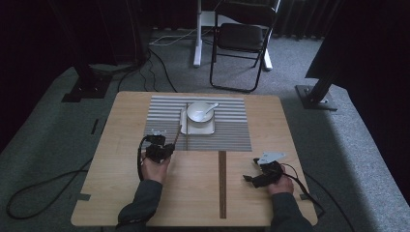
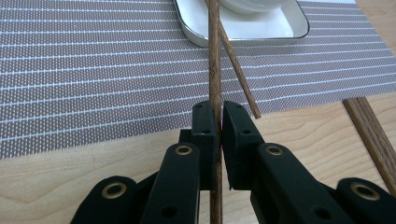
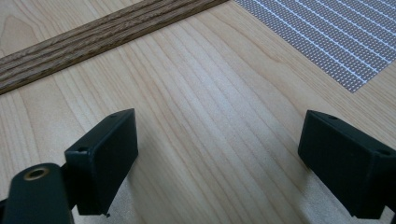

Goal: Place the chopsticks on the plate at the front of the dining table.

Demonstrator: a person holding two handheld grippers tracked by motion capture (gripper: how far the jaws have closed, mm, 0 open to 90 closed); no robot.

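The pale wooden square tabletop (image 1: 121, 193) carries everything, with a dark inlaid wooden strip (image 1: 222, 183) running from its near edge toward the middle. On its far half lies a grey striped woven placemat (image 1: 227, 125), the near edge of which stops just short of the hands. Near the far middle of the placemat sits a white square plate with a thin dark rim (image 1: 209, 129), and on it stands a white round bowl (image 1: 197, 114) with a white spoon (image 1: 211, 107) leaning out over its right side. The left tongs (image 1: 168, 148), held in the left hand (image 1: 154, 167) at the near left edge of the placemat, are pressed together on a thin dark brown wooden chopstick (image 2: 214, 70), which runs from between the jaws away over the placemat to the near left corner of the plate. A second dark brown wooden chopstick (image 2: 240, 77) lies slanted just to its right on the placemat, crossing it close to the plate's rim. The right tongs (image 1: 250, 177), held in the right hand (image 1: 280, 185) at the near right of the tabletop just right of the strip, are spread wide over bare wood, with nothing between the jaws.
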